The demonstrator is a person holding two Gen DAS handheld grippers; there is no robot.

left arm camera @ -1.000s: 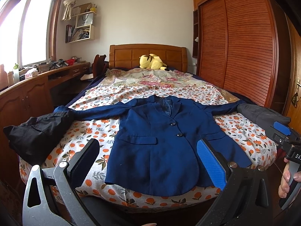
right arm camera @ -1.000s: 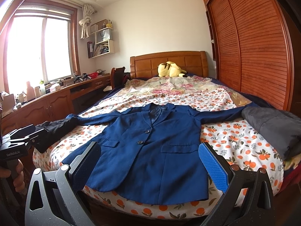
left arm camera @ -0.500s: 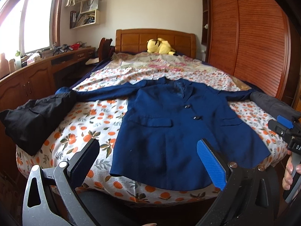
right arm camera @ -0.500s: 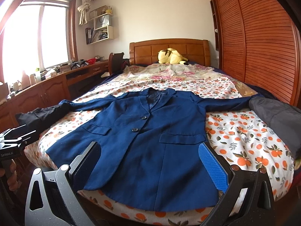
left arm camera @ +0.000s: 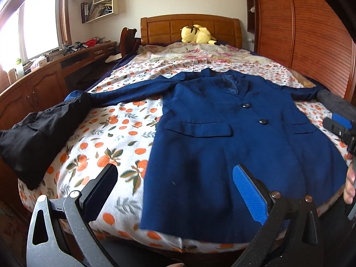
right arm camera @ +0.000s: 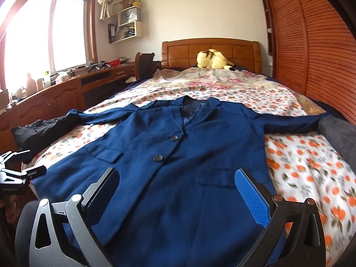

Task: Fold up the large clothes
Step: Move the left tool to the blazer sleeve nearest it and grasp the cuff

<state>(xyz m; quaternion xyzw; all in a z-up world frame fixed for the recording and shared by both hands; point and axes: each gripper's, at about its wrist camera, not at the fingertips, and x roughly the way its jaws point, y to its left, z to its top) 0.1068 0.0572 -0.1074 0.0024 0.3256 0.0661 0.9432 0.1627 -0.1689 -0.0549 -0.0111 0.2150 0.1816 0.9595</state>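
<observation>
A navy blue blazer (left arm camera: 233,138) lies flat and face up on the bed, sleeves spread to both sides, collar toward the headboard; it also shows in the right wrist view (right arm camera: 178,166). My left gripper (left arm camera: 175,189) is open and empty, hovering over the blazer's bottom left hem. My right gripper (right arm camera: 178,191) is open and empty, low over the blazer's lower front. The right gripper also shows at the right edge of the left wrist view (left arm camera: 342,126). The left gripper shows at the left edge of the right wrist view (right arm camera: 17,166).
The bed has an orange-print sheet (left arm camera: 115,138). A black garment (left arm camera: 37,131) lies over the left sleeve end, a grey one (right arm camera: 338,138) at the right sleeve end. A yellow plush (left arm camera: 198,34) sits by the headboard. A wooden desk (left arm camera: 44,77) runs left, wardrobe doors (left arm camera: 311,33) right.
Both grippers have moved forward and down toward the blazer's lower hem. The blazer has not moved. Both stay open.
</observation>
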